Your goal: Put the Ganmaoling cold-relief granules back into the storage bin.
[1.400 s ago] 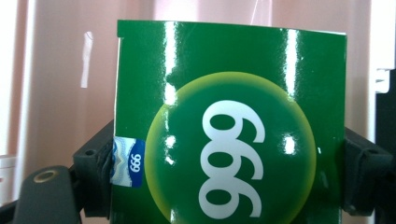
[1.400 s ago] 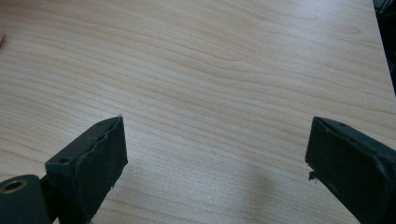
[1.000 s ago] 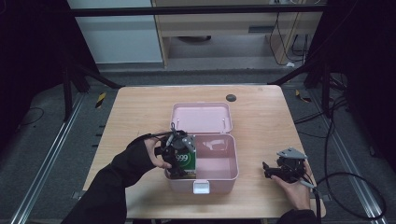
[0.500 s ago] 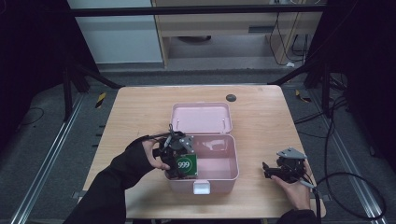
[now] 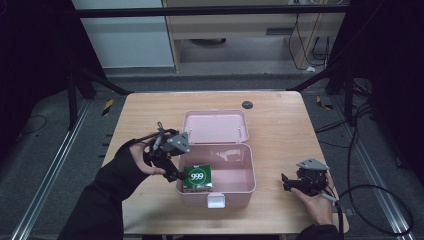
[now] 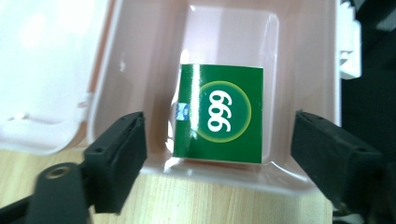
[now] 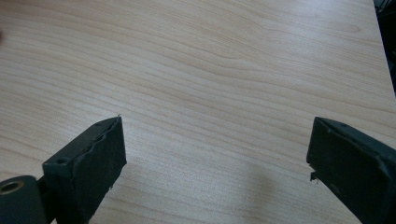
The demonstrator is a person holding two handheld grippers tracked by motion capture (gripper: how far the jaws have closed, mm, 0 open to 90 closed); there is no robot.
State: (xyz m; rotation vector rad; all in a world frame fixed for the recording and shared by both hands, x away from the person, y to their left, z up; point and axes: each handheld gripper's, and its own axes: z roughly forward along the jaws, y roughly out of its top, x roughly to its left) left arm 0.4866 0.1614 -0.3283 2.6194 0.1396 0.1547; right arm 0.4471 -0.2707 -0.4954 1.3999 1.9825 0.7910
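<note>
The green "999" medicine box (image 5: 197, 179) lies flat on the floor of the open pink plastic case (image 5: 235, 186), in the case's near left corner, with its printed face up; in the left gripper view the box (image 6: 218, 114) sits close to the case wall (image 6: 154, 56) on one side, with bare pink floor beyond it. The left gripper (image 5: 172, 175) hangs just above and to the left of the box, at the case's left rim, tilted down toward it. Its jaws have just been closing, yet they stand clearly apart with nothing pressed between them: seen along the jaws, the box lies ahead of the pads and lower, framed by the gap but touched by neither. So the box looks to be released and resting in the case, and the gripper holds nothing. The box's longer side runs roughly along the line of sight of the left gripper, toward the middle of the case. The case's lid (image 5: 215, 126) lies folded back flat on the wooden surface (image 5: 280, 125), away from the person. The right gripper (image 5: 287, 183) rests low on the surface well to the right of the case, its jaws (image 7: 219, 154) spread wide over bare wood and empty. The left hand is by far the nearer to both box and lid, so any next move on the case most likely falls to it.
</note>
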